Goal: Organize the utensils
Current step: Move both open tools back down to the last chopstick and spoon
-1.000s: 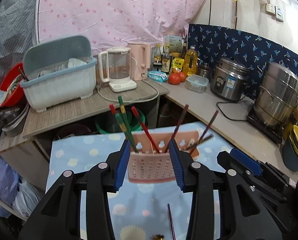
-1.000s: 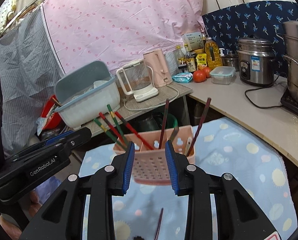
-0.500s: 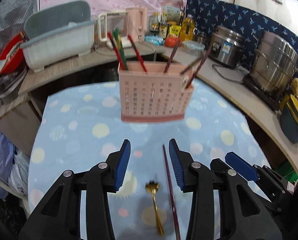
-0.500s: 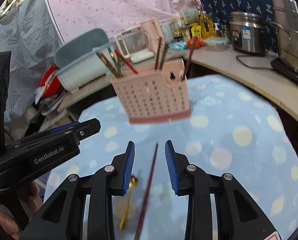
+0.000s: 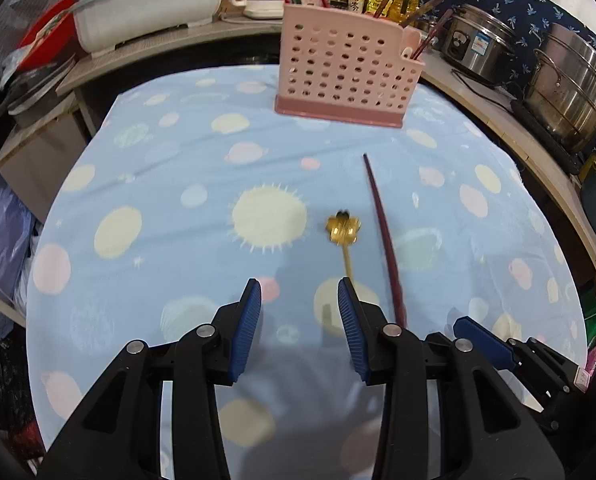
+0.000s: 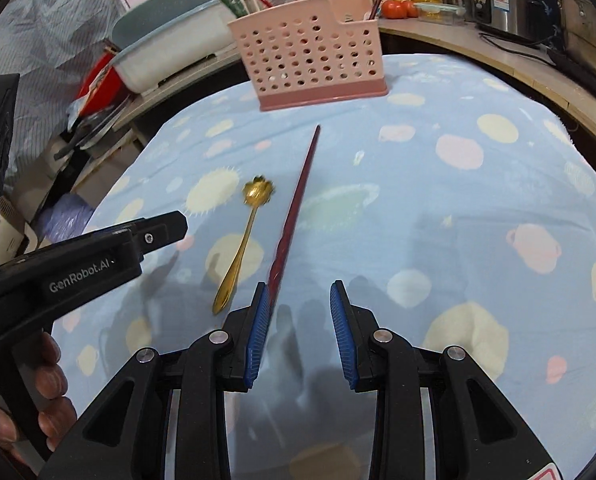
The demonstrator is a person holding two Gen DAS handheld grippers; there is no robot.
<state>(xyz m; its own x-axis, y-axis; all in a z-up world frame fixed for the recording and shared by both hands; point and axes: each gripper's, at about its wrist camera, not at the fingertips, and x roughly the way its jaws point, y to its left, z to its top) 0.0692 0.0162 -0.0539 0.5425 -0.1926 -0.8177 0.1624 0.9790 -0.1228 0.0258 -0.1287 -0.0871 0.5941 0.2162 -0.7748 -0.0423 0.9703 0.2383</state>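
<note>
A pink perforated utensil holder [image 5: 345, 68] [image 6: 309, 60] stands at the far side of the blue spotted tablecloth [image 5: 158, 184], with several chopsticks upright in it. A gold spoon [image 5: 343, 234] [image 6: 238, 252] and a dark red chopstick [image 5: 381, 224] [image 6: 298, 192] lie side by side on the cloth. My left gripper [image 5: 298, 292] hovers open and empty, with the spoon's handle just ahead of its right finger. My right gripper [image 6: 299, 292] is open too, and the chopstick's near end lies by its left fingertip. Each gripper shows at the edge of the other's view.
A grey-blue dish tub [image 5: 146, 4] and a kettle sit on the counter behind. Steel pots [image 5: 569, 84] and a rice cooker [image 5: 477, 48] line the right counter, with bottles and tomatoes [image 6: 395, 8] nearby. A hand [image 6: 38, 384] holds the left gripper. The table drops off at the left.
Both grippers have come down and tilted toward the table. The holder has slid up to the top of both views, and the spoon and chopstick now lie close ahead. The jaws kept their width.
</note>
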